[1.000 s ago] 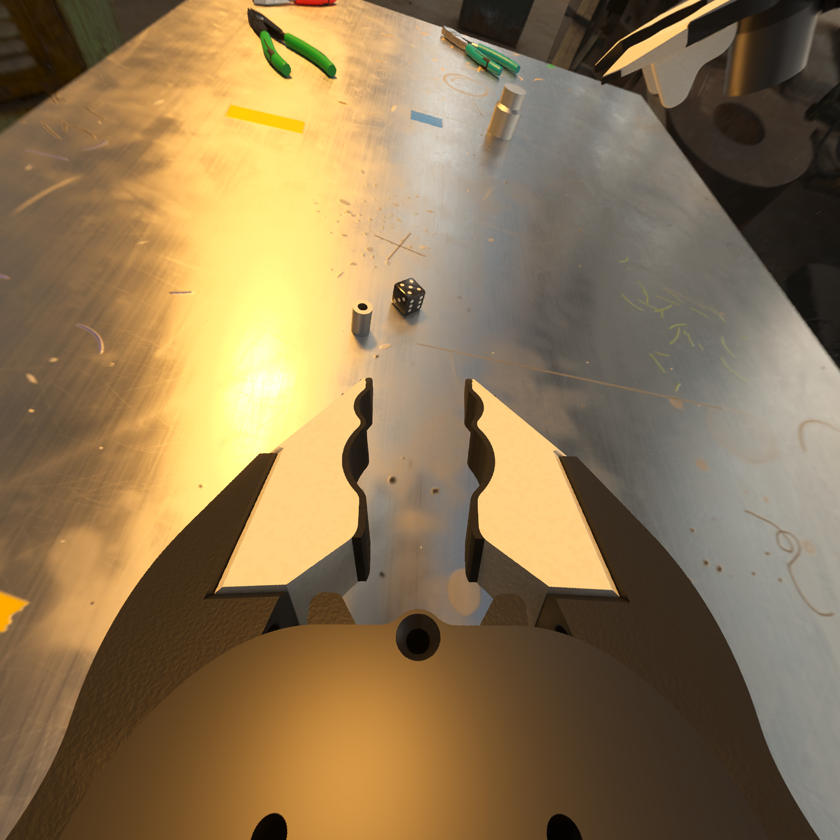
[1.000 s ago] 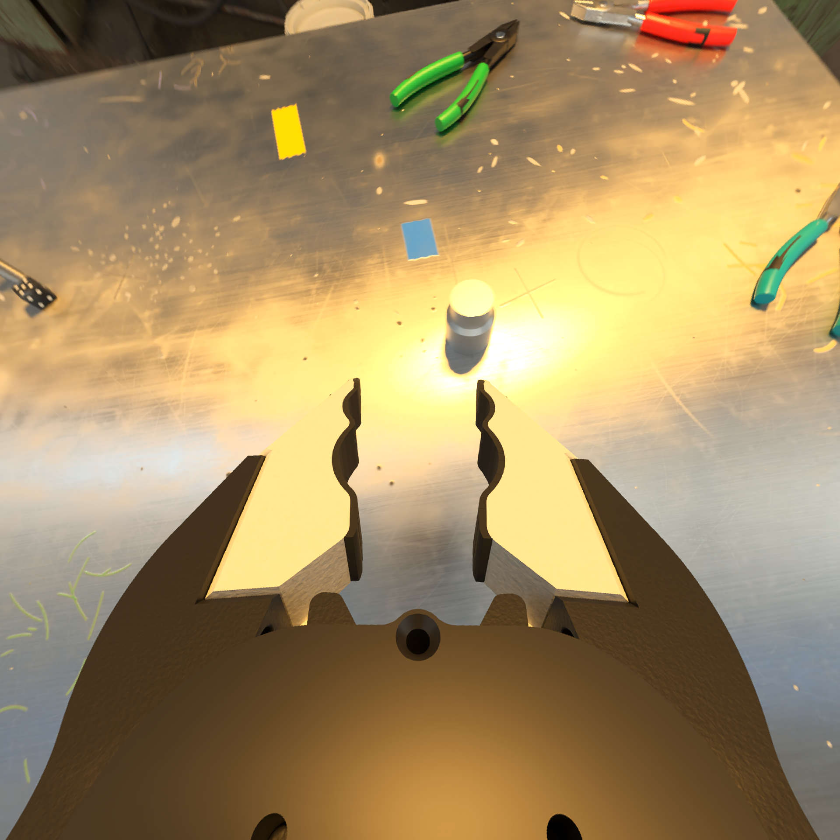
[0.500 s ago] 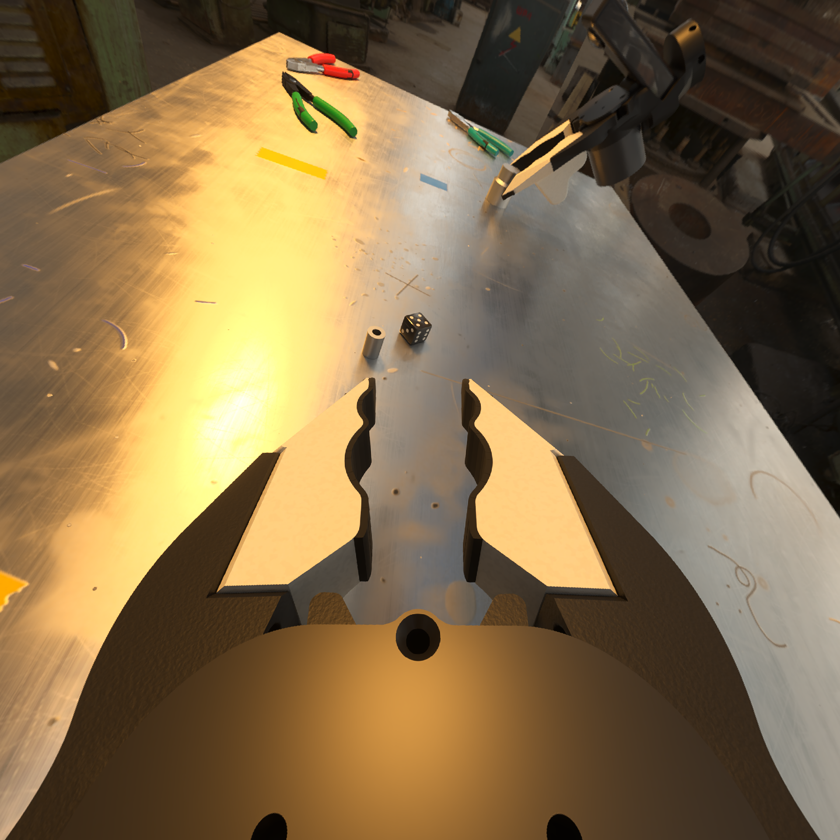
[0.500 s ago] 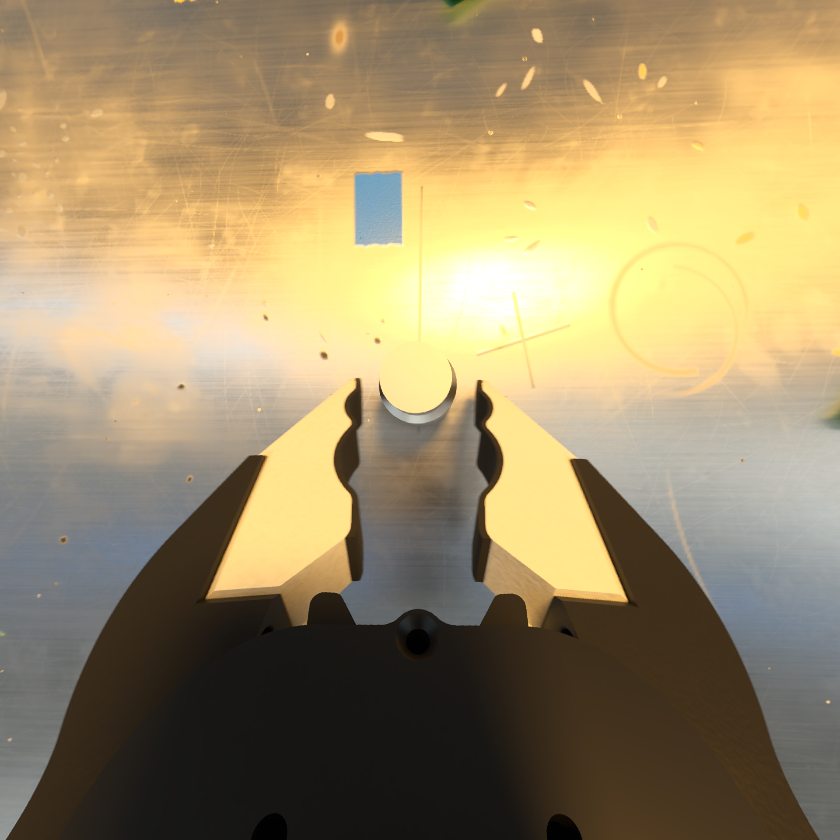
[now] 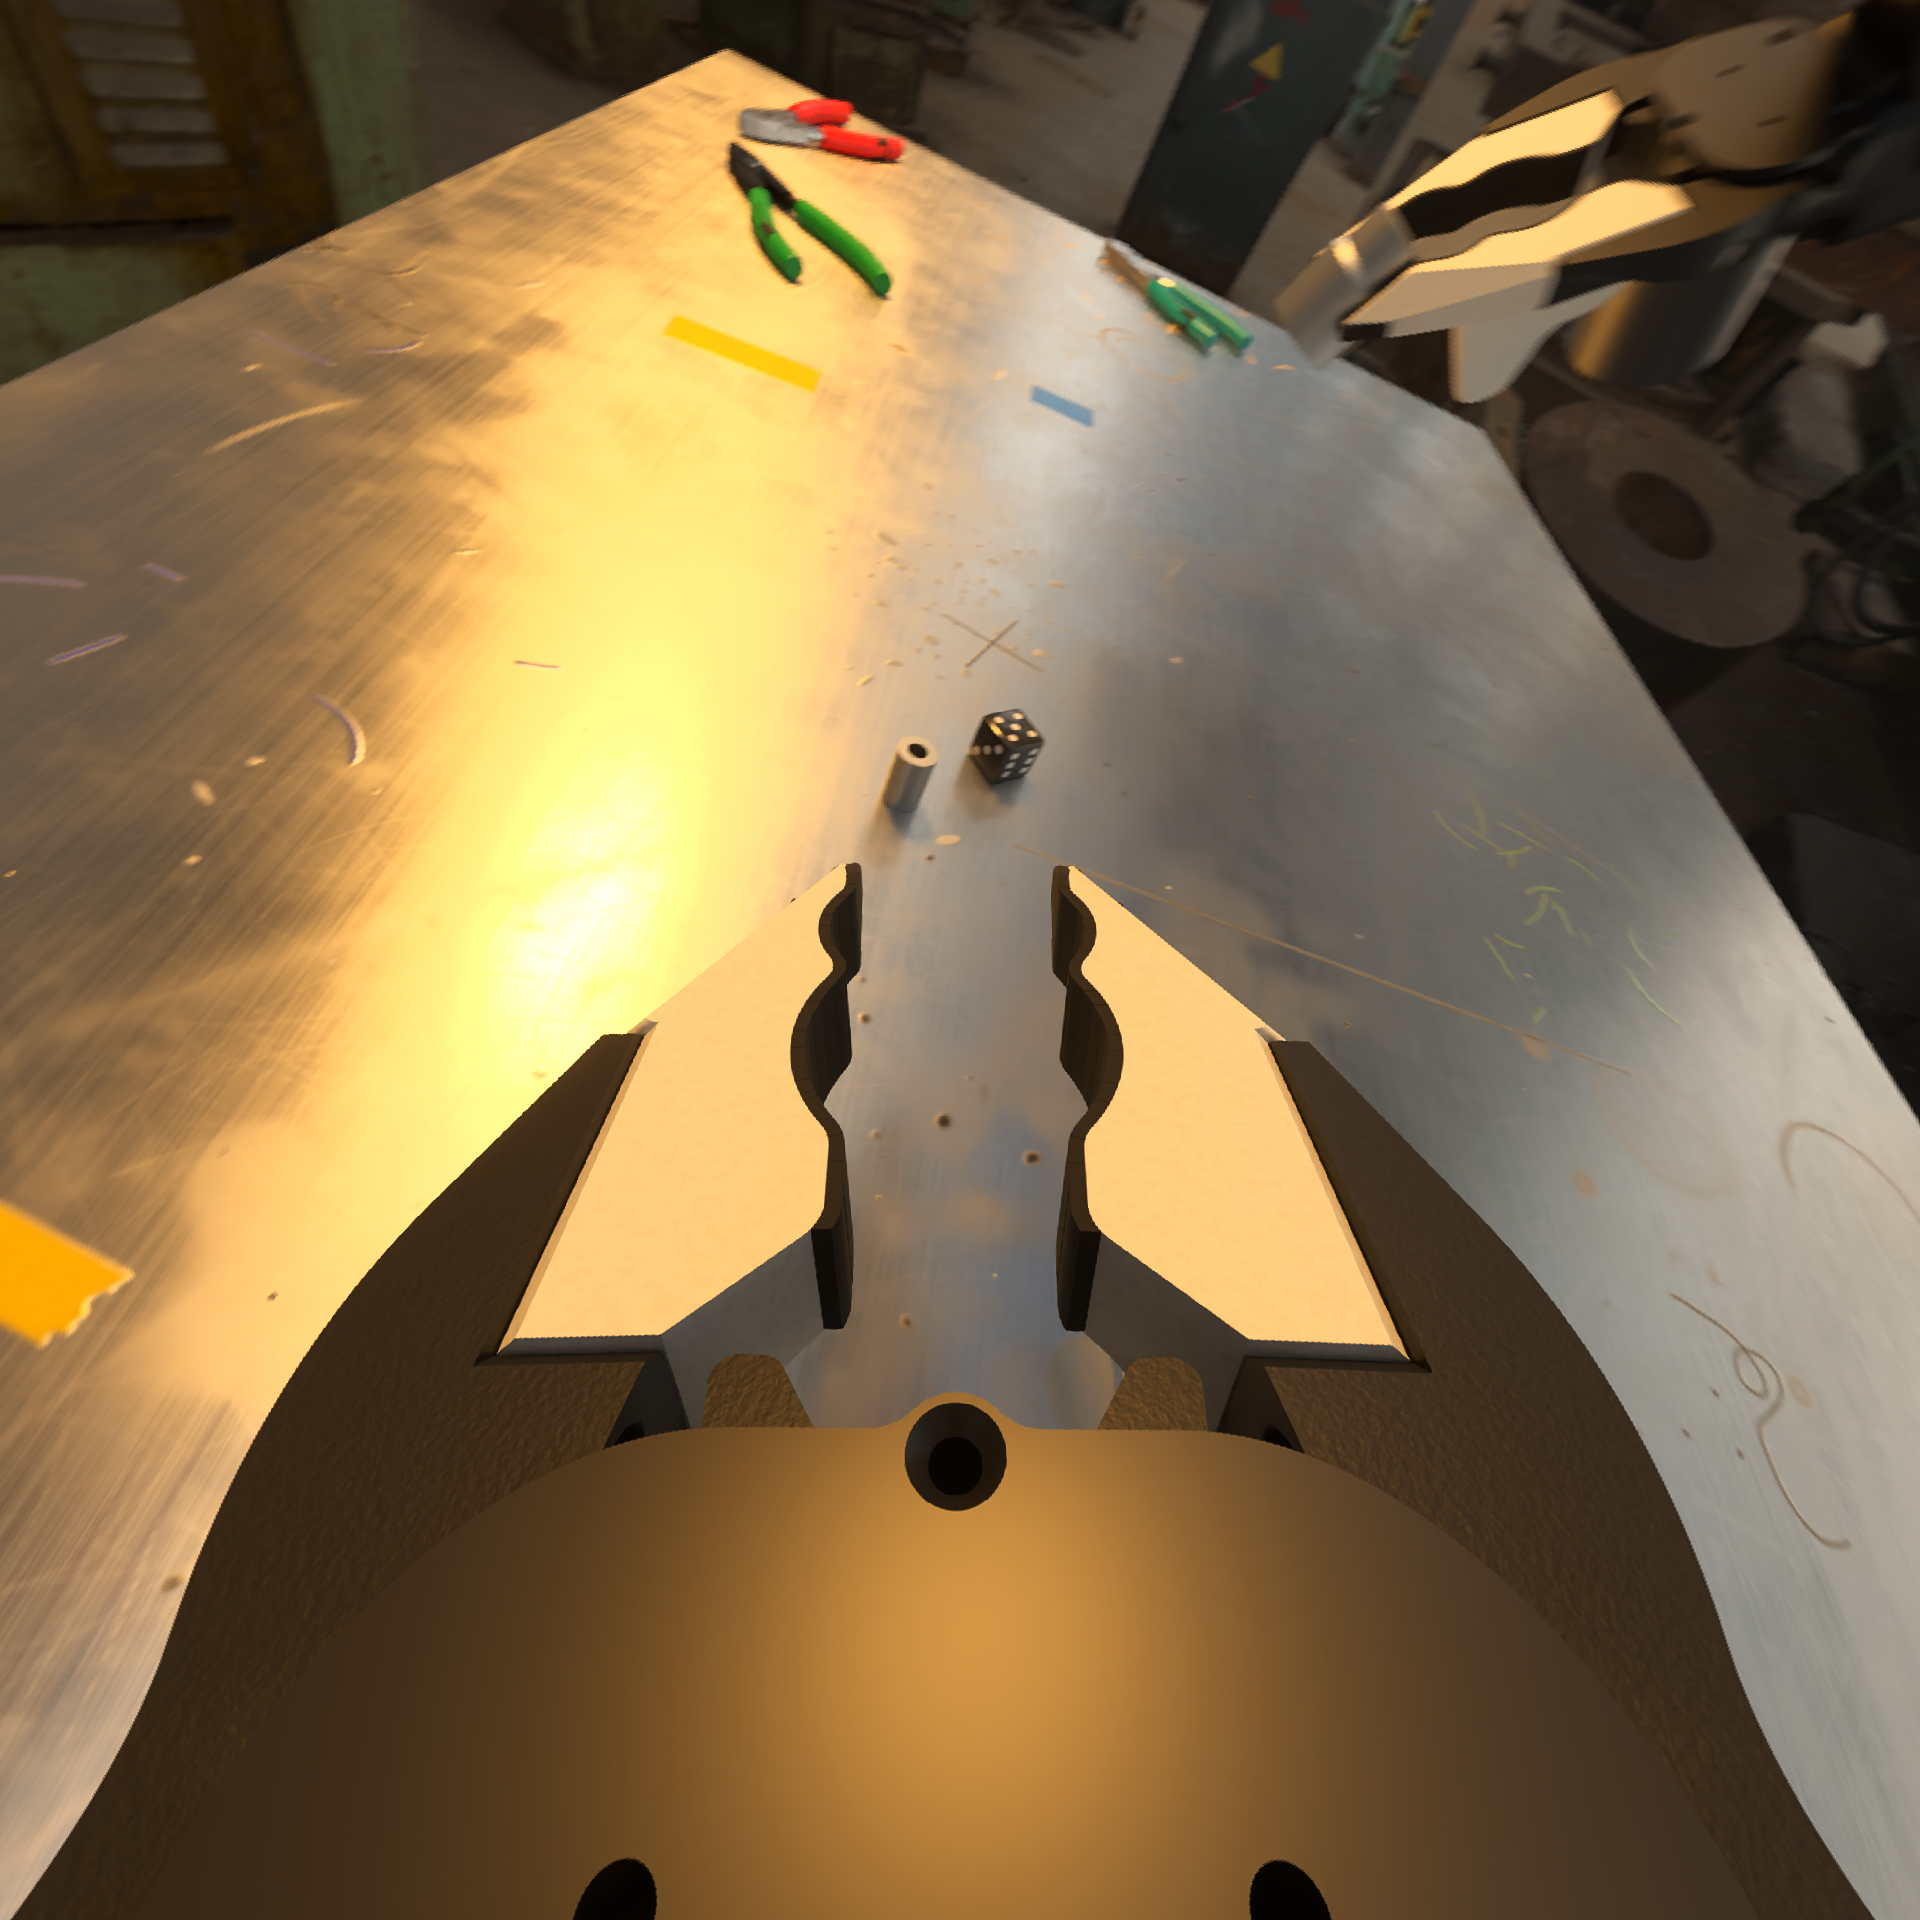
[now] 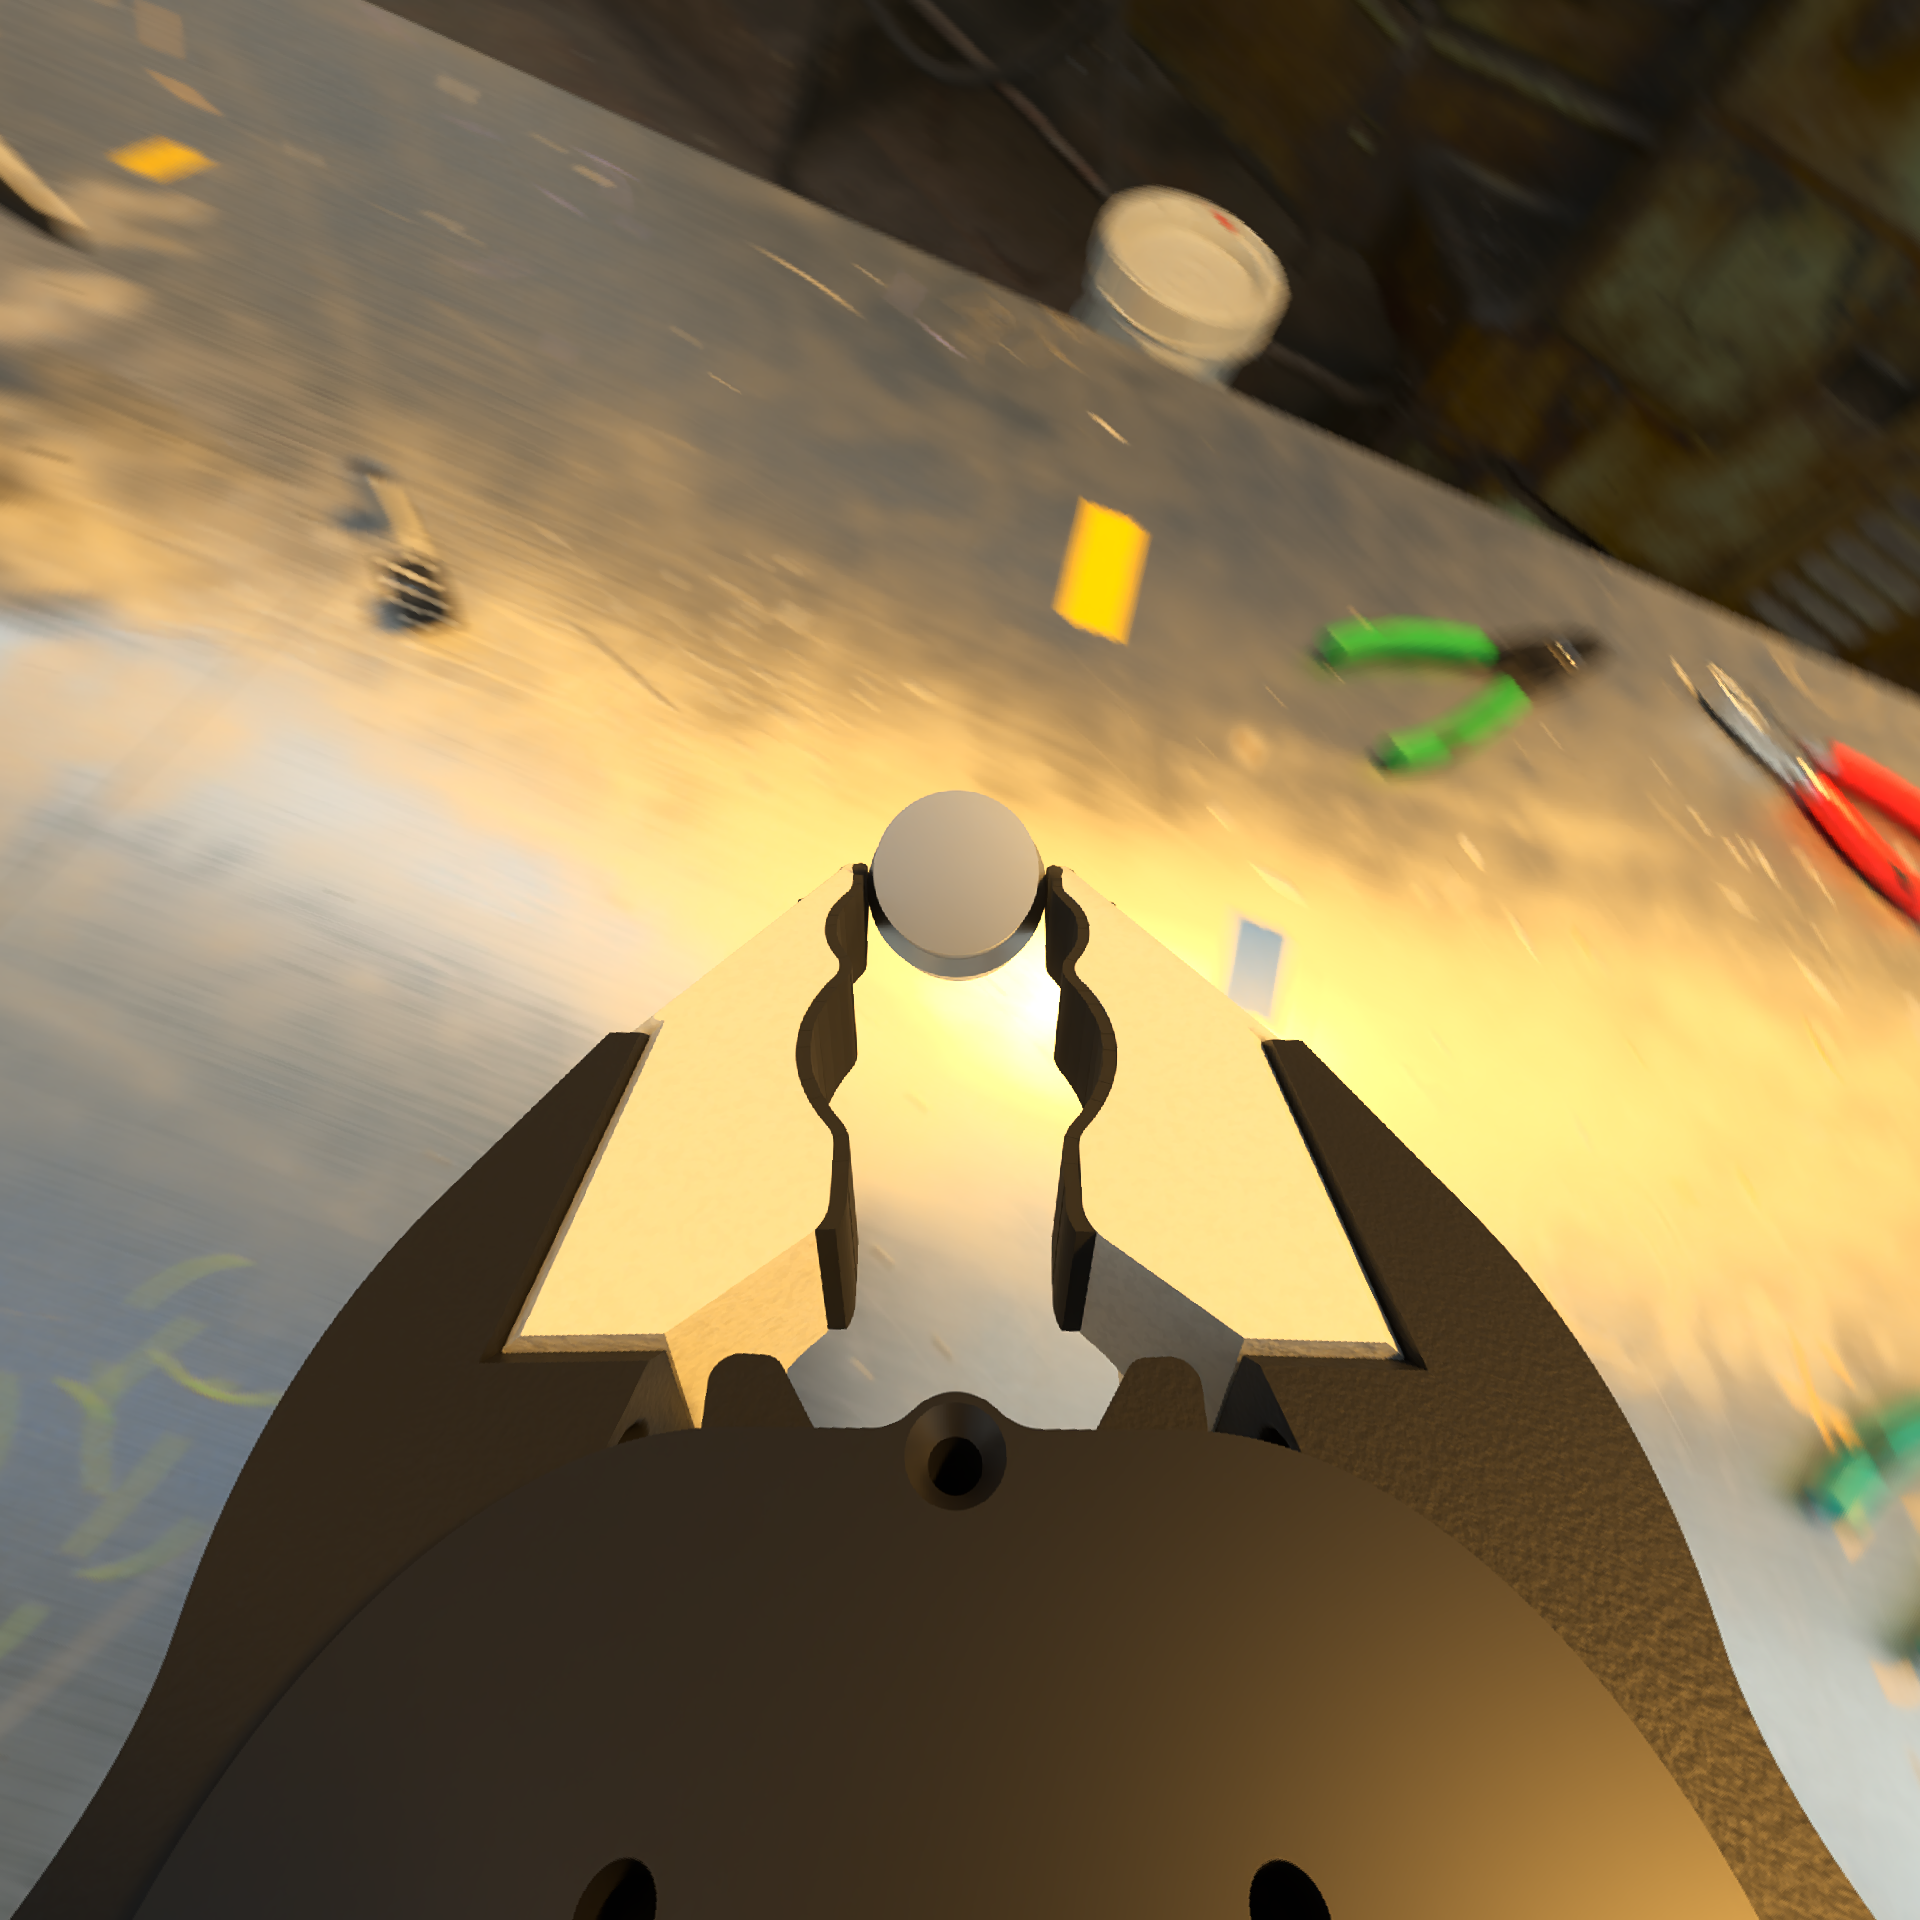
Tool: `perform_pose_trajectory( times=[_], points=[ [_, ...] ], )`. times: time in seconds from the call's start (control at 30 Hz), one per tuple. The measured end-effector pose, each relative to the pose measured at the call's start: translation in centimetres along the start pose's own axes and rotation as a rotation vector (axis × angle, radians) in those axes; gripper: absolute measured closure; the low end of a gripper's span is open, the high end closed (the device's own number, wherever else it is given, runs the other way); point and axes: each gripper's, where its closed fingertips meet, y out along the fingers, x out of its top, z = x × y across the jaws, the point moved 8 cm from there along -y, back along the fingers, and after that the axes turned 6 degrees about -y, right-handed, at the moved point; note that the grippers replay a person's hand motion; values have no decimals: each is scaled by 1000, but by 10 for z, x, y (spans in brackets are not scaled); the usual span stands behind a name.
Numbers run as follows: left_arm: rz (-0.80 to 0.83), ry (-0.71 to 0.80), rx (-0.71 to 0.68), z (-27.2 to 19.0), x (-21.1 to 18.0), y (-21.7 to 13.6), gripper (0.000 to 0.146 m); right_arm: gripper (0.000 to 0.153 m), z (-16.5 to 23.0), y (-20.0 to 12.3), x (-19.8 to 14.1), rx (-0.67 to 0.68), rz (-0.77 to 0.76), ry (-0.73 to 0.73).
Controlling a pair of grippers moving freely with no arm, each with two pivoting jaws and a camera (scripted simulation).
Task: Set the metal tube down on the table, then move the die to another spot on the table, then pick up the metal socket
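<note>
Above the table (image 5: 1351,727), right gripper (image 6: 956,883) clamps the metal socket (image 6: 956,883); left gripper (image 5: 956,883), jaws apart, faces the die (image 5: 1006,744).

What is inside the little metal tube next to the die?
The metal tube stands upright on the table, left of the black die. Its open top shows only a dark round hole. Nothing sticks out. How deep the hole goes is hidden by its wall.

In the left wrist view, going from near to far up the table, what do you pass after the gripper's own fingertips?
Left gripper → metal tube → die → blue tape mark → yellow tape strip → green-handled pliers → red-handled pliers.
</note>
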Motion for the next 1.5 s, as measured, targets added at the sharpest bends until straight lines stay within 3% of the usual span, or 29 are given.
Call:
perform_pose_trajectory(
  times=[0.13, 0.23, 0.37, 0.53, 0.63, 0.7, 0.9, 1.07, 1.2, 1.33, 1.5],
  points=[
    [25, -10, 61, 4, 0, 3, 110, 119, 82, 41, 71, 194, -135, -93],
    [19, 5, 72, 3, 0, 3, 111, 119, 138, 75, 97, 448, -248, 3],
    [-26, 35, 43, 0, 3, -1, 113, 119, 163, 98, 113, 672, -332, 154],
    [-71, 81, 34, -5, 5, -6, 113, 119, 138, 134, 127, 1019, -424, 486],
    [-82, 99, 36, -6, 6, -6, 113, 119, 106, 156, 137, 1119, -514, 675],
    [-83, 97, 33, -6, 7, -5, 113, 119, 89, 169, 140, 1104, -546, 753],
    [-74, 61, -7, -2, 8, -3, 113, 119, 71, 172, 118, 969, -587, 852],
    [-50, 34, -68, 0, 8, 2, 113, 119, 52, 180, 106, 1093, -589, 996],
    [-36, 83, -87, -6, 7, 3, 113, 119, 51, 184, 105, 1165, -605, 1023],
    [-40, 110, -94, -10, 5, 2, 113, 119, 49, 176, 109, 1377, -722, 1109],
    [-36, 119, -96, -12, 4, 1, 113, 119, 43, 169, 109, 1517, -814, 1179]
  ],
)
